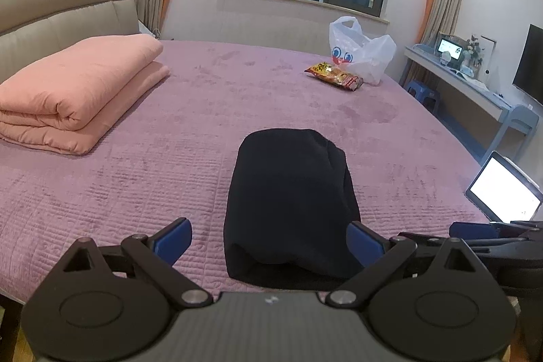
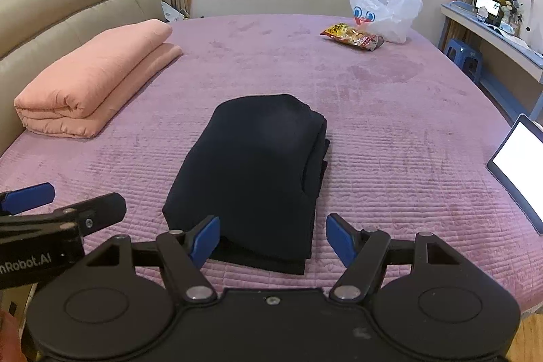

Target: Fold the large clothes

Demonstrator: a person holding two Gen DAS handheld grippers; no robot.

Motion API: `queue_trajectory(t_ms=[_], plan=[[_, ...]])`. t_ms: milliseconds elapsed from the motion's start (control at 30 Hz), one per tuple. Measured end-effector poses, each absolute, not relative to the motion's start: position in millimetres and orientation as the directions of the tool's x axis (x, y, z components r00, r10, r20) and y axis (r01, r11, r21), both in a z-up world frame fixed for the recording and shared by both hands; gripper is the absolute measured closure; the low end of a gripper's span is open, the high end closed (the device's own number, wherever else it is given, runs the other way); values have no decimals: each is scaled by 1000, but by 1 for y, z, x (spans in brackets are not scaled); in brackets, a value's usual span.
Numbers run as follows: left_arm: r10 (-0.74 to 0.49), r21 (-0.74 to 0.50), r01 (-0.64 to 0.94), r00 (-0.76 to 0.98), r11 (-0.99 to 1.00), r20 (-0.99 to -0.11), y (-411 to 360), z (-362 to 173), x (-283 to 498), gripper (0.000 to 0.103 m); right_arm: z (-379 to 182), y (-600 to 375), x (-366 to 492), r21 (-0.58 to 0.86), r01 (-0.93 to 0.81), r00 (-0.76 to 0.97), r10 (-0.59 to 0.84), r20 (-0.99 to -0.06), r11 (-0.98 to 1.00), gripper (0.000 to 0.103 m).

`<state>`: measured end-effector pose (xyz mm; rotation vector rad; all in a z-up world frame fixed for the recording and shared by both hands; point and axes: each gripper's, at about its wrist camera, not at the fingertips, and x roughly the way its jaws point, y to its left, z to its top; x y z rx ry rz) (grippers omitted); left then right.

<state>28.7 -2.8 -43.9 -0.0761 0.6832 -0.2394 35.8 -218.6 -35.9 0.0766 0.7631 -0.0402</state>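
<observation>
two pairs of tongs, both spread wide and empty. left tongs [image 1: 269, 240] with blue pads parted on either side of the near end of the dark folded garment [image 1: 292, 202], cloth between the jaws in that view but no pad pressing on it. right tongs [image 2: 271, 240] likewise agape, left pad just against or just in front of the near left corner of the dark folded garment [image 2: 251, 178], contact not certain, right pad clear over bare quilt. left tongs [image 2: 27, 199] also visible at the left edge of the right wrist view, beside the right pair and a little to the left of the bundle.

straight ahead of both, resting on the purple bed [image 1: 135, 178] close to its near edge: a compact, several-layer stack, long axis running away from the tongs toward the window, stacked layer edges showing along its right side, smooth rounded fold on its left. near short end facing both pairs; neither clearly closer, left centred on that end, right offset toward its near right corner.

judging from this, folding looks nearly or wholly finished; any further fold likely needs a grip on that near short end, carried away along the long axis.

farther out, well apart: pink quilt [image 1: 78, 97] to the left, snack packet [image 1: 334, 75] and white plastic bag [image 1: 361, 51] near the far edge.
</observation>
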Motion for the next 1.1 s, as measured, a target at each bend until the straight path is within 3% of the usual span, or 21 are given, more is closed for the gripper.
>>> queue_trajectory(t_ms=[1100], plan=[[-212, -93, 196, 760, 976, -614, -13, -37, 19, 3, -38, -227, 35, 62, 70, 710, -6, -704, 996, 21]])
